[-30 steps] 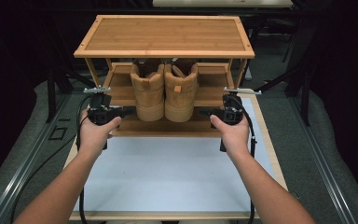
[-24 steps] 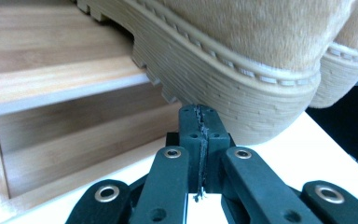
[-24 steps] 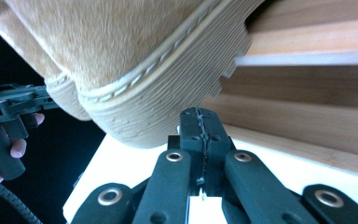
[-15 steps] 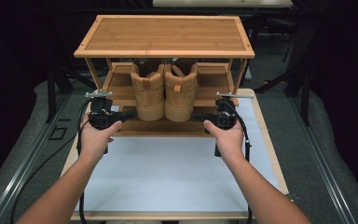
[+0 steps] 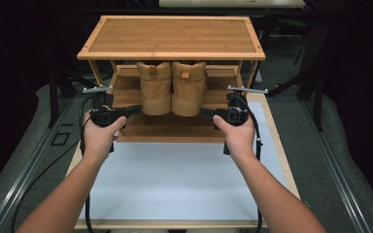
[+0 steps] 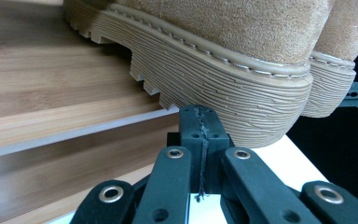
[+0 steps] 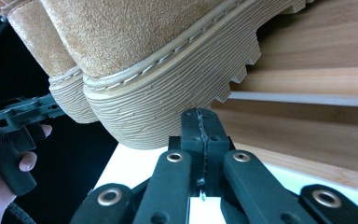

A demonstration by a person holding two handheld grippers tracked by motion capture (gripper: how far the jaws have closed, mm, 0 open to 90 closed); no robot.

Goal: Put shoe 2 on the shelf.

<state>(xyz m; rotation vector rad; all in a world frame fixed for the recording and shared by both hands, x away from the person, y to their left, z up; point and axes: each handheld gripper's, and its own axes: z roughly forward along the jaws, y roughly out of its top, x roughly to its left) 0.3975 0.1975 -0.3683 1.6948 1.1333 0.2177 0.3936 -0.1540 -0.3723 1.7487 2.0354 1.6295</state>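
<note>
From above, two tan boots (image 5: 172,87) stand side by side on the wooden rack's (image 5: 170,128) low shelf, heels sticking out. Up close, ridged soles show. The left gripper (image 5: 135,109) points inward at the left heel, fingers squeezed together, holding nothing. The right gripper (image 5: 205,113) mirrors it, also empty. Both hands sit lower than before.

Both forearms reached forward from the table's near edge, each hand wrapped around its tool. The left gripper (image 5: 135,109) pointed inward toward the right one, its jaws pressed fully together with nothing between them. The right gripper (image 5: 205,113) mirrored it, pointing inward with its jaws likewise closed and empty.
</note>
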